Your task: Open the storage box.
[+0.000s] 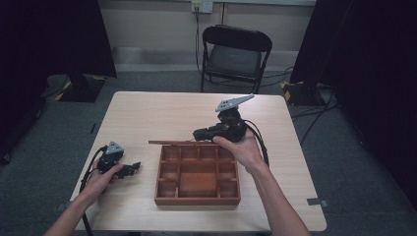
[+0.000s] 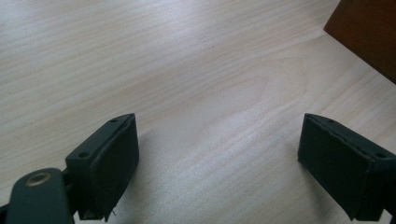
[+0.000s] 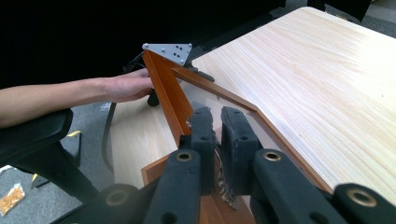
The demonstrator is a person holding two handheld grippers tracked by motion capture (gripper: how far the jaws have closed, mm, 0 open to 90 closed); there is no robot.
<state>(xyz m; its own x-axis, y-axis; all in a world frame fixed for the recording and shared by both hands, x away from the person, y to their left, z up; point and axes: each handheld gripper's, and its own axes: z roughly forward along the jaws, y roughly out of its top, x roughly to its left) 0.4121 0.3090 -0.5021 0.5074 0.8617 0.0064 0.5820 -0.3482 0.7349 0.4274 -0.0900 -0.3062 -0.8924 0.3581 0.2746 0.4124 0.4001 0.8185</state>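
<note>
From above, we see the wooden box (image 1: 197, 176) sitting on the table (image 1: 147, 118), its glazed lid (image 1: 183, 143) raised upright along the far edge, and the right gripper (image 1: 196, 133) holds that lid at the top. The left gripper (image 1: 136, 167) rests on the table just left of the box.

In the left gripper view, its fingers (image 2: 109, 163) stand wide apart over bare wood, holding nothing.

In the right gripper view, the fingers (image 3: 201, 140) are nearly closed, pinching the lid's frame (image 3: 168, 93) (the glass pane sits beside them). We would keep the pinch firm and swing the lid slowly about its hinge, so the frame cannot slip.
</note>
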